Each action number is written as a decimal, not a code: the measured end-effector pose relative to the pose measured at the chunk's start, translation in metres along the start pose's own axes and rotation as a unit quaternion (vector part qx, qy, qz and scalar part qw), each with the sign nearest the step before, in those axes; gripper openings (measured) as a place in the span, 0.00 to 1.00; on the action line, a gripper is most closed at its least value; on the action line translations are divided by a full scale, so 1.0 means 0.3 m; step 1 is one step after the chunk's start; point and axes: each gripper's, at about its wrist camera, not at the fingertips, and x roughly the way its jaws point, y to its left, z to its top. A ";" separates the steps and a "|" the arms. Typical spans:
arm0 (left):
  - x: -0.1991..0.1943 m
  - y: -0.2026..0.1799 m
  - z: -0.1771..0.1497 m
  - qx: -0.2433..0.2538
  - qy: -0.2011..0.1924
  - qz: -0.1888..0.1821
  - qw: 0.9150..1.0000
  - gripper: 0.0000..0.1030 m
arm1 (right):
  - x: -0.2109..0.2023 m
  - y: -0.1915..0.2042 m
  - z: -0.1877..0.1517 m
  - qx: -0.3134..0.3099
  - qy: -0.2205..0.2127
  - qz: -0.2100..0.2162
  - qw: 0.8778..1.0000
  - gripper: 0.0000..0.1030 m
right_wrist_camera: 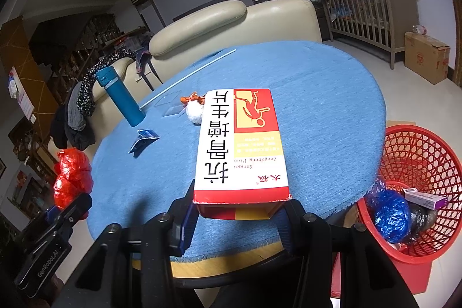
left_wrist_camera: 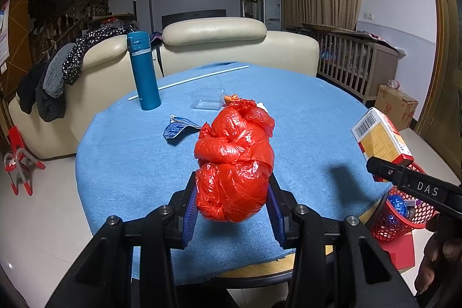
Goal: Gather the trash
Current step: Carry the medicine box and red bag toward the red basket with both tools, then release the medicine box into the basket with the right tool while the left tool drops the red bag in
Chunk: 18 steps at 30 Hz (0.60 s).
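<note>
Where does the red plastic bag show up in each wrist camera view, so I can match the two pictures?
Left wrist view: the red plastic bag fills the lower centre, clamped in the left gripper above the blue tablecloth.
Right wrist view: the bag sits at the far left edge, with the left gripper below it.
Shared landmark: the teal flask standing on the table's far left side.
</note>
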 end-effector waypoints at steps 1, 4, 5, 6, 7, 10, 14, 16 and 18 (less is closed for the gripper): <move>0.001 -0.003 -0.001 0.002 0.000 0.000 1.000 0.43 | -0.001 -0.006 0.000 0.002 -0.001 -0.001 1.000 0.49; 0.007 -0.014 -0.003 0.012 0.004 -0.001 1.000 0.43 | -0.005 -0.031 -0.002 0.012 -0.004 -0.005 1.000 0.49; 0.005 -0.021 -0.006 0.015 0.004 0.000 1.000 0.43 | -0.007 -0.043 -0.004 0.017 -0.005 -0.005 1.000 0.49; 0.008 -0.028 -0.006 0.020 0.005 0.000 1.000 0.43 | -0.010 -0.056 -0.007 0.022 -0.007 -0.005 1.000 0.49; 0.011 -0.036 -0.006 0.025 0.007 0.001 1.000 0.43 | -0.012 -0.068 -0.007 0.025 -0.008 -0.005 1.000 0.49; 0.023 -0.072 -0.012 0.046 0.016 0.003 0.999 0.43 | -0.012 -0.114 -0.014 0.044 -0.009 -0.003 0.999 0.49; 0.030 -0.109 -0.013 0.062 0.022 0.004 0.998 0.43 | -0.016 -0.175 -0.023 0.073 -0.009 -0.001 0.997 0.49; 0.017 -0.119 -0.009 0.065 0.017 0.000 0.998 0.43 | -0.028 -0.191 -0.016 0.082 -0.015 -0.002 0.997 0.49; -0.001 -0.119 -0.008 0.066 0.006 -0.002 0.998 0.43 | -0.039 -0.190 -0.007 0.082 -0.020 -0.005 0.996 0.49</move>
